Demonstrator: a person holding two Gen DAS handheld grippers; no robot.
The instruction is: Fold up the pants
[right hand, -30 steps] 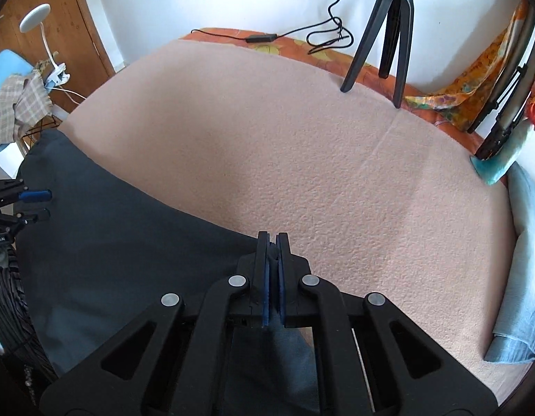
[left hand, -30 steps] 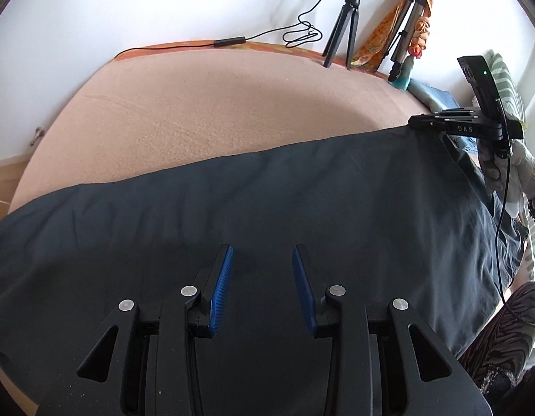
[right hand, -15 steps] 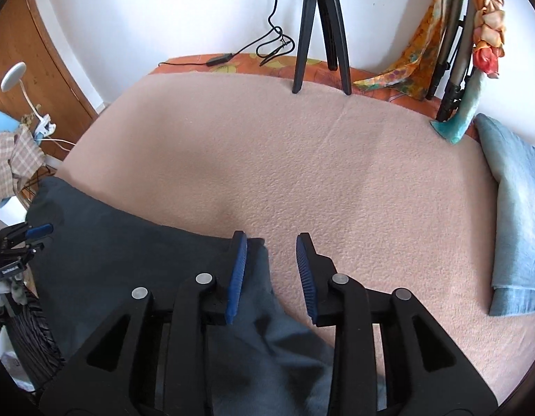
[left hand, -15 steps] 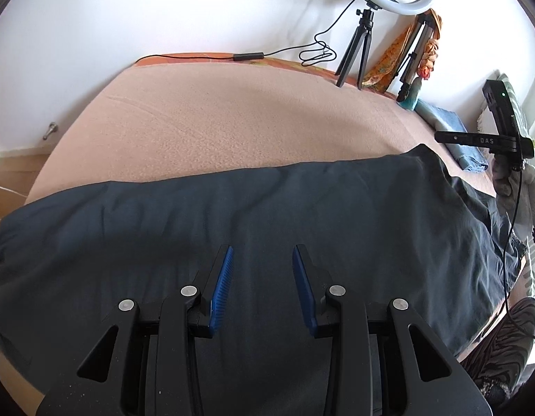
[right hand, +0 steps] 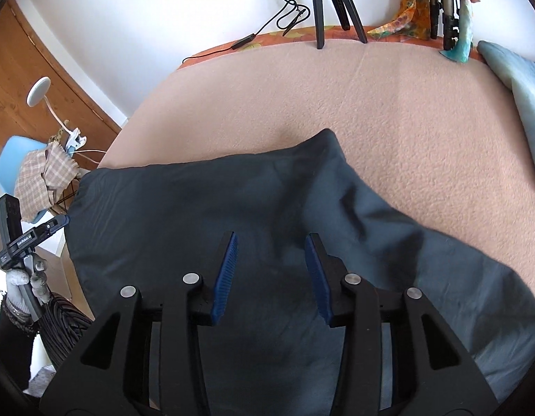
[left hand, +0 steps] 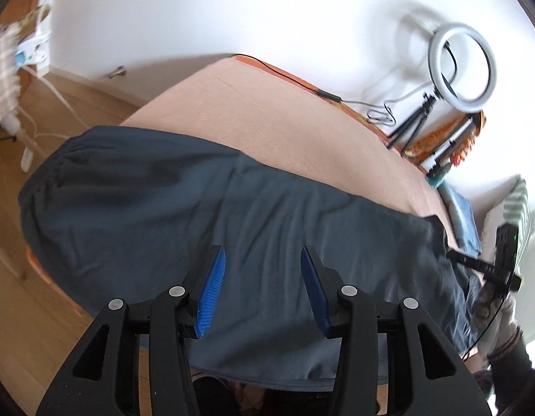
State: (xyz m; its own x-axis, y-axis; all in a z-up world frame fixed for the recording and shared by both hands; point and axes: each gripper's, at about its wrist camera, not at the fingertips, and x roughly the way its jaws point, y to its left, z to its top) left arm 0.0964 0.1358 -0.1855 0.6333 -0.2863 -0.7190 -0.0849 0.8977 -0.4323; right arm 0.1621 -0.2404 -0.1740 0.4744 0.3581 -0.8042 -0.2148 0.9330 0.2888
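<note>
Dark grey pants point(left hand: 232, 215) lie spread lengthwise along the near edge of a peach-covered bed point(left hand: 302, 121), waistband at the left end in the left wrist view. My left gripper point(left hand: 260, 270) is open and empty, held above the middle of the pants. My right gripper point(right hand: 270, 260) is open and empty above the pants point(right hand: 198, 208), whose far corner forms a raised peak. The right gripper also shows at the right in the left wrist view point(left hand: 489, 270); the left gripper shows at the left in the right wrist view point(right hand: 35, 235).
A ring light on a tripod point(left hand: 461, 66) and cables stand at the bed's far edge. A folded light blue cloth point(right hand: 524, 104) lies at the bed's right side. A blue chair with checked cloth point(right hand: 38, 173) and a wooden floor point(left hand: 31, 138) are left of the bed.
My right gripper opened and let go of the pants, then drew back over them. My left gripper stayed open and swung left and up, tilting its view.
</note>
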